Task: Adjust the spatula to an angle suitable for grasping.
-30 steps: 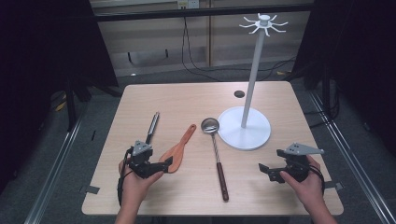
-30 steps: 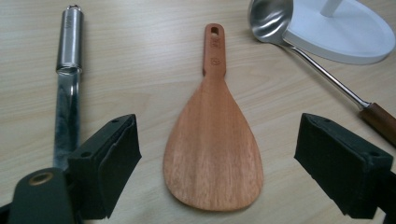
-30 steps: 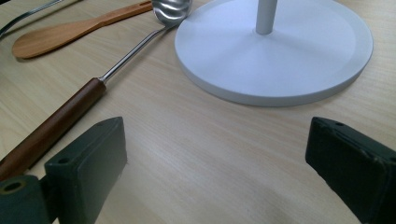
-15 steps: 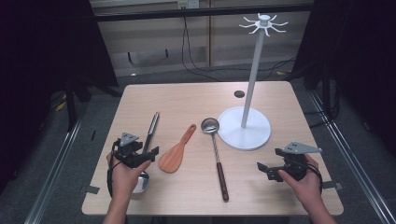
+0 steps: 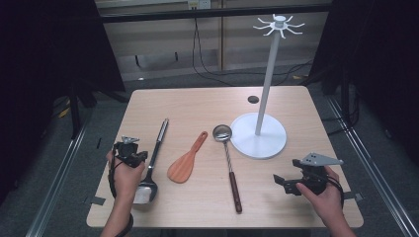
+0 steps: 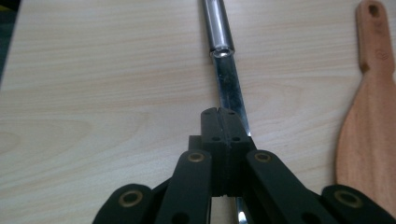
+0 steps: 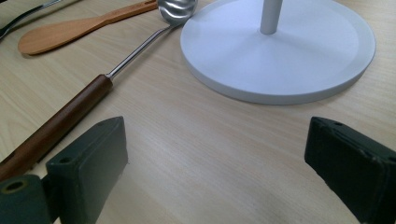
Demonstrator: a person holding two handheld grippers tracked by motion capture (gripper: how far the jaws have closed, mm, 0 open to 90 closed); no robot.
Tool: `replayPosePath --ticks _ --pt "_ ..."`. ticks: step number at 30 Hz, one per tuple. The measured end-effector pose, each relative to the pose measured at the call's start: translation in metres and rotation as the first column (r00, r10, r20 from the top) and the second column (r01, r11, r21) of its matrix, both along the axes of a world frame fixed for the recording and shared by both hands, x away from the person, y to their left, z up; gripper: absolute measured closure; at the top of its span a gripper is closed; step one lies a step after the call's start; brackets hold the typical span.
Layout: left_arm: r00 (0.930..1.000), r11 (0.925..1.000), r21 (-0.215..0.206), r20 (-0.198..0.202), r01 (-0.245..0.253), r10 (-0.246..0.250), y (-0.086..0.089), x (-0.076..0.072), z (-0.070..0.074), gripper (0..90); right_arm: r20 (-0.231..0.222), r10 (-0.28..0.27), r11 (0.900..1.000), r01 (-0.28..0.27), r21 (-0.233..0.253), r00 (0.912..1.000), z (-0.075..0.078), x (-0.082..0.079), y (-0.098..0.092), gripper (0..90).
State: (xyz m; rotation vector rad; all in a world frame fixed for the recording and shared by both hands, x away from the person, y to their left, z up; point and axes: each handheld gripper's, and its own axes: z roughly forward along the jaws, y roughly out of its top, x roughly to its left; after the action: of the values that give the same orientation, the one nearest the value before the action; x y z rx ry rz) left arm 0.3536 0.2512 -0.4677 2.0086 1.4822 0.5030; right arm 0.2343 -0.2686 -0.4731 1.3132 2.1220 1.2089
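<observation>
Three utensils lie side by side on the wooden table (image 5: pixel 197 103): a steel turner (image 5: pixel 157 148), a wooden spatula (image 5: pixel 185 163) and a ladle (image 5: pixel 228 158) with a brown handle. My left gripper (image 5: pixel 131 155) is at the table's left, right over the turner. In the left gripper view its jaws (image 6: pixel 218 112) are pressed together, and the turner's flat steel shaft (image 6: pixel 229 84) runs beneath them, with the wooden spatula (image 6: pixel 369 126) at the right. My right gripper (image 5: pixel 284 182) rests near the front right, open and holding nothing, facing the ladle handle (image 7: pixel 56 121).
A white hanging stand (image 5: pixel 258 136) with a round base (image 7: pixel 280 51), a tall pole and hooks on top stands at the right centre. A small dark hole (image 5: pixel 253 99) sits near the far edge. Bare wood lies between my right gripper (image 7: pixel 215 154) and the base.
My left gripper has moved left, from the wooden spatula's blade to above the steel turner. The right gripper has stayed put.
</observation>
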Motion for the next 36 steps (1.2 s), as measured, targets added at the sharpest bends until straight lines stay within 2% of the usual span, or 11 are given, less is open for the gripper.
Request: replayPosePath --ticks 4,5,9,17,20,23,25,28,29,32,36 --pt "0.9984 0.9996 0.024 -0.056 0.012 -0.010 -0.001 0.011 -0.011 90.0 0.002 -0.002 1.000 0.002 -0.007 1.0000 0.001 -0.003 0.000 5.7" --pt "0.9982 0.9999 0.015 -0.059 0.009 -0.008 -0.002 0.013 -0.013 90.0 0.001 -0.003 1.000 0.003 -0.008 1.0000 0.001 -0.004 -0.001 5.7" --pt "0.9972 0.9991 0.034 -0.071 0.026 -0.024 -0.008 0.020 -0.016 90.0 0.001 -0.010 1.000 0.010 -0.006 1.0000 0.001 -0.006 -0.004 5.7" --pt "0.9971 0.9995 -0.016 -0.070 0.029 -0.030 -0.018 0.023 -0.019 90.0 0.004 -0.030 0.999 0.030 -0.011 0.9996 0.003 -0.013 -0.012 5.7" --pt "0.9971 0.9993 -0.006 -0.067 0.037 -0.037 -0.018 0.024 -0.018 89.2 0.008 -0.041 0.999 0.041 -0.003 0.9991 0.004 -0.015 -0.014 5.7" --pt "0.9978 0.9996 -0.011 -0.060 0.026 -0.027 -0.018 0.024 -0.015 83.7 0.012 -0.042 0.999 0.042 -0.005 0.9990 0.005 -0.015 -0.015 5.7" --pt "0.9987 0.9986 -0.040 -0.037 0.034 -0.036 -0.020 0.024 -0.010 78.5 0.015 -0.050 0.999 0.050 -0.002 0.9986 0.005 -0.016 -0.015 5.7" --pt "0.9957 0.9952 -0.064 -0.053 0.073 -0.077 -0.025 0.026 -0.007 74.1 0.013 -0.045 0.999 0.046 -0.008 0.9989 0.005 -0.016 -0.015 5.7" --pt "0.9960 0.9953 -0.060 -0.043 0.075 -0.078 -0.028 0.026 -0.007 72.3 0.011 -0.047 0.999 0.047 0.000 0.9988 0.005 -0.016 -0.015 5.7" --pt "0.9914 0.9932 -0.046 -0.070 0.107 -0.110 -0.033 0.028 -0.008 69.8 0.011 -0.045 0.999 0.045 -0.004 0.9989 0.004 -0.016 -0.014 5.7" --pt "0.9924 0.9942 -0.032 -0.066 0.102 -0.104 -0.037 0.030 -0.008 69.3 0.015 -0.046 0.999 0.046 -0.009 0.9988 0.004 -0.017 -0.014 5.7"
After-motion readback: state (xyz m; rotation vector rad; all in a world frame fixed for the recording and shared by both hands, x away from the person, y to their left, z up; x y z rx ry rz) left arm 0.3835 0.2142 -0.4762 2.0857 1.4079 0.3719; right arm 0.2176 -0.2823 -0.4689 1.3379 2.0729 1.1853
